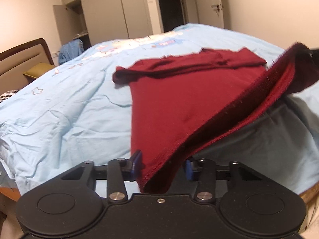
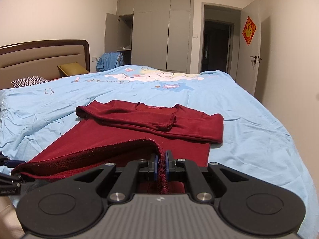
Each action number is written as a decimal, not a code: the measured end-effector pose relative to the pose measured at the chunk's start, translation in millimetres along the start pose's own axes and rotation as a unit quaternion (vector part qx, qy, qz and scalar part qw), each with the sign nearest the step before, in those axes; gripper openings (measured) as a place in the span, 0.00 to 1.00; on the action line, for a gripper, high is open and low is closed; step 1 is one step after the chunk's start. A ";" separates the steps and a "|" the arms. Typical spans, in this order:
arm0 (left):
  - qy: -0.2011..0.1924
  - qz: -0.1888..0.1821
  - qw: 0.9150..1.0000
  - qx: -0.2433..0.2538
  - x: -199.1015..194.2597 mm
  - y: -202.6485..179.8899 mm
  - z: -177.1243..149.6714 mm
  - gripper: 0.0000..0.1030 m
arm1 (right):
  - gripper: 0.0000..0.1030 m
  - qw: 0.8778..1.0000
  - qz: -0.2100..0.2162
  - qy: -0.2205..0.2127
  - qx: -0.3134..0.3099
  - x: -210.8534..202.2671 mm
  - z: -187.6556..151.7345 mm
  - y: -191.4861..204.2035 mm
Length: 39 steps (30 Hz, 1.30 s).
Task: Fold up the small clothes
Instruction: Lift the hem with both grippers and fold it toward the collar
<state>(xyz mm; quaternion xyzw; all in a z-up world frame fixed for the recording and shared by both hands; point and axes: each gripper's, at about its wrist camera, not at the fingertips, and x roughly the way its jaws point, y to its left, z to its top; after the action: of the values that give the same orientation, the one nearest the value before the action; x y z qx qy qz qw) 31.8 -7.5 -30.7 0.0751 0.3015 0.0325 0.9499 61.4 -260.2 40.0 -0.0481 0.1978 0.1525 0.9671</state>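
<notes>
both grippers hold the hem of a dark red long-sleeved top (image 2: 151, 123) that lies on the light blue duvet (image 2: 249, 119), its sleeves already folded across the chest near the neckline. the right gripper (image 2: 161, 169) has its blue pads pressed narrow on a bunched corner of the hem, and the left gripper (image 1: 162, 165) has the other hem corner between its pads, though these stand wider apart around the cloth and the grip looks looser. in my judgement that left corner could slide out if the hem is carried toward the collar, since so little fabric sits between those pads. uneven lifting could also drag the body along the duvet and pull the folded sleeves (image 2: 135, 119) out of place, leaving a skewed fold. the hem sags between the two grips, so it may land creased.
</notes>
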 end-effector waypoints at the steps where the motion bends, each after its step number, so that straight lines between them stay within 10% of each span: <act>1: -0.009 0.004 1.000 -0.003 -2.3 0.9 1.2 0.38 | 0.08 1.000 -0.003 -0.004 -0.001 -2.0 -0.6 0.3; 6: -0.068 0.021 0.997 -0.006 -15.0 5.0 12.4 0.06 | 0.07 0.999 -0.015 -0.031 -0.005 -14.9 -0.7 2.6; 23: -0.288 0.017 0.956 -0.049 -124.6 22.5 80.1 0.04 | 0.06 0.963 -0.066 -0.253 -0.070 -107.0 25.3 16.9; 33: -0.331 -0.021 0.941 -0.061 -181.0 22.4 103.1 0.04 | 0.06 0.946 -0.062 -0.310 -0.069 -153.8 45.0 12.4; 39: -0.302 -0.027 0.951 -0.062 -171.1 25.0 108.8 0.04 | 0.06 0.953 -0.060 -0.285 -0.086 -141.7 51.4 12.2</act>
<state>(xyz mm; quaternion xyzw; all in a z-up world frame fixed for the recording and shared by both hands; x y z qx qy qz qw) -45.5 -14.5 158.4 0.0145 0.0004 0.0009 0.9999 -47.5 -279.8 143.0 -0.0977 -0.1034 0.1176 0.9828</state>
